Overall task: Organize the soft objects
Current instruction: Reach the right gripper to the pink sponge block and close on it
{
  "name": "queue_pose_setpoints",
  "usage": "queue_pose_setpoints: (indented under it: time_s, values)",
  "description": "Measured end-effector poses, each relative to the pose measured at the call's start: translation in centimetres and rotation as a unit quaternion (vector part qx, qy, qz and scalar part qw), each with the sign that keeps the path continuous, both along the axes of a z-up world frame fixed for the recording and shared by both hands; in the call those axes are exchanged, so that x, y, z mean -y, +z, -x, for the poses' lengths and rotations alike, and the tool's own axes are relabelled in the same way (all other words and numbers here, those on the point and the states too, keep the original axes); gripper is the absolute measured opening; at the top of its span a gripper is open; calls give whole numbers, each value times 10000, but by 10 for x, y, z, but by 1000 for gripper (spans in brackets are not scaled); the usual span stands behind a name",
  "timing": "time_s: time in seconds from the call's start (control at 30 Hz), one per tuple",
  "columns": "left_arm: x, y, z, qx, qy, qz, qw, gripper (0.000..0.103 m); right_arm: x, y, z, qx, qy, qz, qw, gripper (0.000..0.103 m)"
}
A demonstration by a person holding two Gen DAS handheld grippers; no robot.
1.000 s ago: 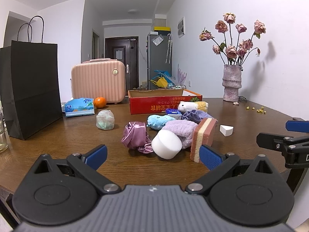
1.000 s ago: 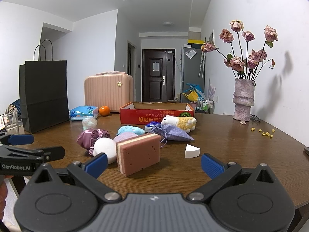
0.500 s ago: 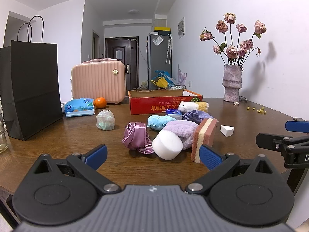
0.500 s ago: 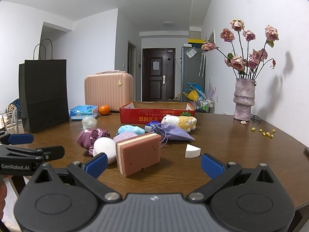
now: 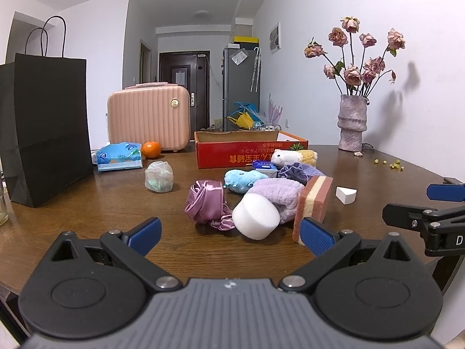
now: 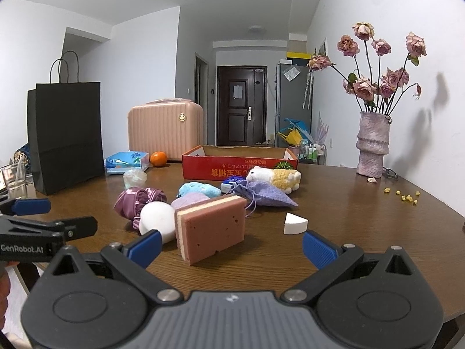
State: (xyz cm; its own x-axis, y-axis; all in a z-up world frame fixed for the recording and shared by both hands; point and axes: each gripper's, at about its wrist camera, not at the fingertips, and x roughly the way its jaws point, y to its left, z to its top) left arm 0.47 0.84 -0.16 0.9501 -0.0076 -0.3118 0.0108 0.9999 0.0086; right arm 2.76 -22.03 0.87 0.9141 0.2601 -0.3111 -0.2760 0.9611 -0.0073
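Nothing moved | sponge (image 6: 213, 226) pink-and-cream, on edge | left tool (image 5: 229, 234) spread | right tool (image 6: 232, 245) spread

Ahead of your left claw (image 5: 229, 234) the worktop (image 5: 96, 203) lies bare up to the scrunchie (image 5: 205, 203) and white puff (image 5: 255, 215). Your right claw (image 6: 231, 245) faces the upright sponge (image 6: 213, 226); bare worktop runs right of the wedge (image 6: 295, 223).

your left gripper (image 5: 229, 234) and right gripper (image 6: 232, 245) are matte black, each with two round hubs, silver pivot screws, a ribbed grey centre plate and ridged blue fingertips (image 6: 145, 245), with white "genrobot.ai" lettering on the left one's side.
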Motion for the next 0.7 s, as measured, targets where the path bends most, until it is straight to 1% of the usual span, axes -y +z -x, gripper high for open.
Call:
queue_pose_setpoints:
  time_s: [0.7]
  values:
    - [-13, -8, -28, -180, 100, 105, 9997, 103, -16, -7, -32, -304, 166, 66, 9994, 103]
